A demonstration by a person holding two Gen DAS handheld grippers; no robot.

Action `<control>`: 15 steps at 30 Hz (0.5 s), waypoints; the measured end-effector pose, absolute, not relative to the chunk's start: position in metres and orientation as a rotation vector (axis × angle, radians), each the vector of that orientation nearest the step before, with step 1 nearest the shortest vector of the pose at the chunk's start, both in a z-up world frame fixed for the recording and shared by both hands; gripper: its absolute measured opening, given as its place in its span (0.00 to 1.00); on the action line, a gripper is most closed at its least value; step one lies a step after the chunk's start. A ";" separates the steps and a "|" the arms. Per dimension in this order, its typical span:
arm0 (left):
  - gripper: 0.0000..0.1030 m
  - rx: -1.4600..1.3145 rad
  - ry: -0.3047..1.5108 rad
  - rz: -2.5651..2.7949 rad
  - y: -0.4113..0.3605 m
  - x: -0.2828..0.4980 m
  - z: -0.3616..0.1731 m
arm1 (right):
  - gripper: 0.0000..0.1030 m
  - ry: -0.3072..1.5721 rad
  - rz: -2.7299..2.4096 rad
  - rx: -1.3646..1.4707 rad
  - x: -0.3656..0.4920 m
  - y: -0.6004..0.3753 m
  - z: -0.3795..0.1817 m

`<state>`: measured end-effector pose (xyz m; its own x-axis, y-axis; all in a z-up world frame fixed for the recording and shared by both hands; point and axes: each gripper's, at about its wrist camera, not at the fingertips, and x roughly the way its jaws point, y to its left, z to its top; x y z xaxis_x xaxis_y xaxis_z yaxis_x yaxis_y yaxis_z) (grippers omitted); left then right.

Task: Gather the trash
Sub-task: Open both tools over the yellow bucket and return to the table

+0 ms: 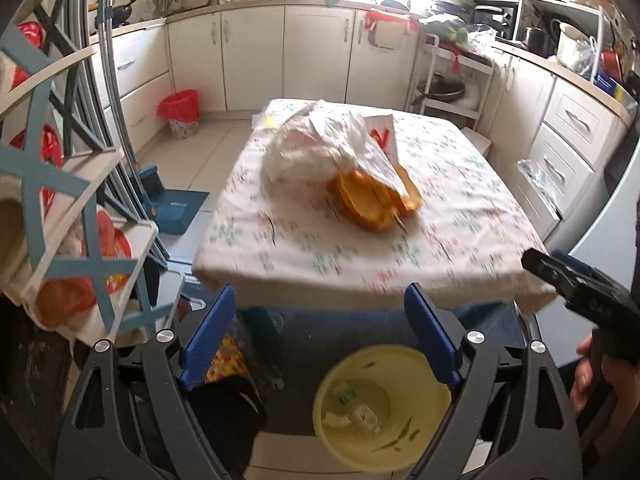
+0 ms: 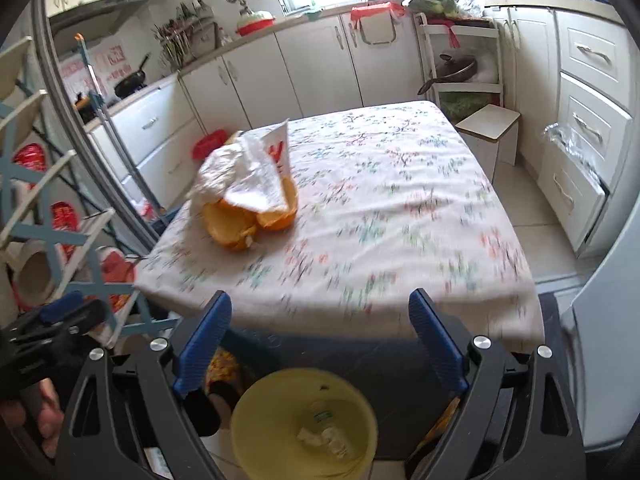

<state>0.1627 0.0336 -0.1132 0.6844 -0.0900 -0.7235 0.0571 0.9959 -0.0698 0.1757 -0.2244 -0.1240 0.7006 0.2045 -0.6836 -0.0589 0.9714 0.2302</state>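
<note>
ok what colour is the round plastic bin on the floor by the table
Pale yellow; the round plastic bin shows best in the left wrist view.

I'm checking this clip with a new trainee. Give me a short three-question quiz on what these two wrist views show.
1. True or false: the left gripper is clamped on a piece of trash.
2. Where is the yellow bucket? A) on the table B) on the floor below the table's near edge C) on the counter
3. What lies on the floral tablecloth, partly covering the orange peels?

Key
1. False; both it and the right gripper are open with nothing between the fingers.
2. B
3. A crumpled plastic bag with a white wrapper.
</note>
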 end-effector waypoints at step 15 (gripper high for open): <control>0.83 -0.144 0.834 -0.080 0.060 0.240 -0.121 | 0.89 0.993 -0.099 0.100 0.399 -0.259 -0.185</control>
<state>0.2402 0.0602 -0.1207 0.6693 -0.1271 -0.7320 0.0141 0.9872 -0.1586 0.3986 -0.2586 -0.1850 0.5426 -0.0379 -0.8391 0.1293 0.9908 0.0389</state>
